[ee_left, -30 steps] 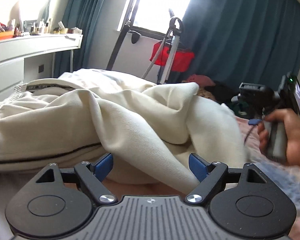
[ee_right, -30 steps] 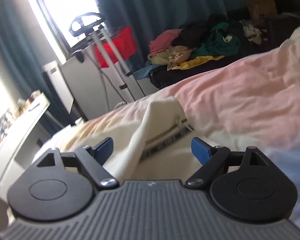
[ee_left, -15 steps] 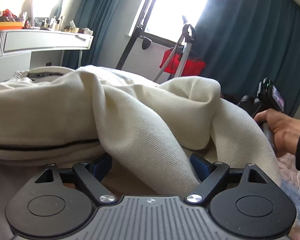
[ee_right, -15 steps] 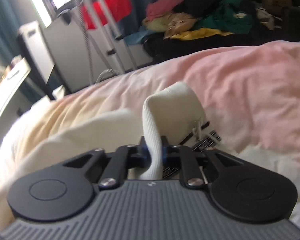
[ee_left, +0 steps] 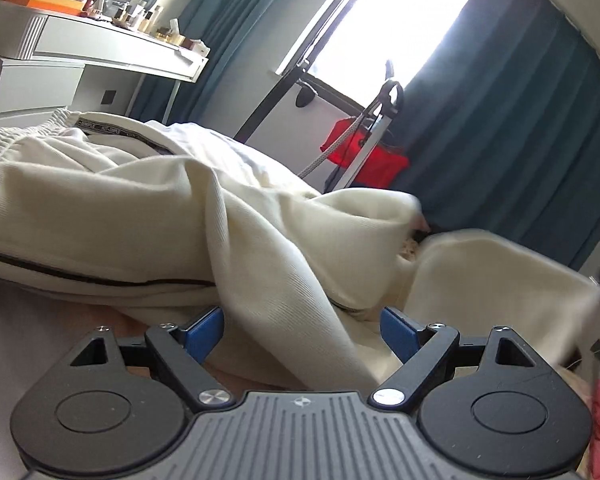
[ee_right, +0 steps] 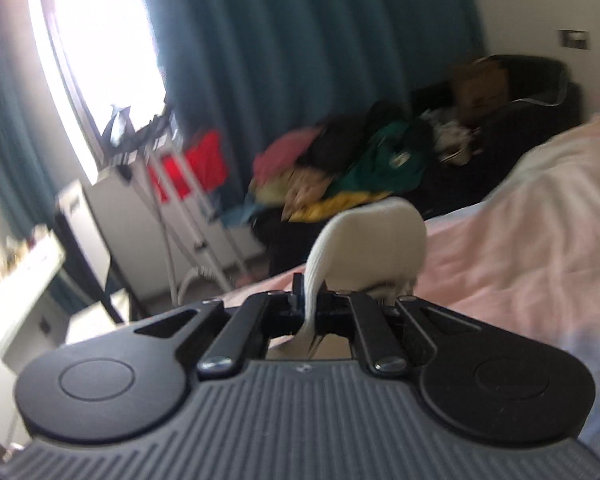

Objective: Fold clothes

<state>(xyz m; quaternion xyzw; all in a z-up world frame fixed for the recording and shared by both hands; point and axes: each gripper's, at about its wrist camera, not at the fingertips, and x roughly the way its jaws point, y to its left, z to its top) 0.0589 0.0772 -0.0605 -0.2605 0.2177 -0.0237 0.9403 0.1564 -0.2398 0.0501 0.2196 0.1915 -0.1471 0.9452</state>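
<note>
Plainly, with the right gripper [ee_right: 316, 312] pinching only a thin edge of the cream garment [ee_left: 140, 216] heaped on the bed [ee_right: 520, 248], and the left gripper [ee_left: 302, 326] gaping around a fold, the cloth could slip free.

Cream ribbed garment [ee_left: 148, 216] with a dark stripe, pink bedsheet [ee_right: 520, 264], teal curtains [ee_left: 512, 120], blue pads [ee_left: 204, 330] on black grippers.
</note>
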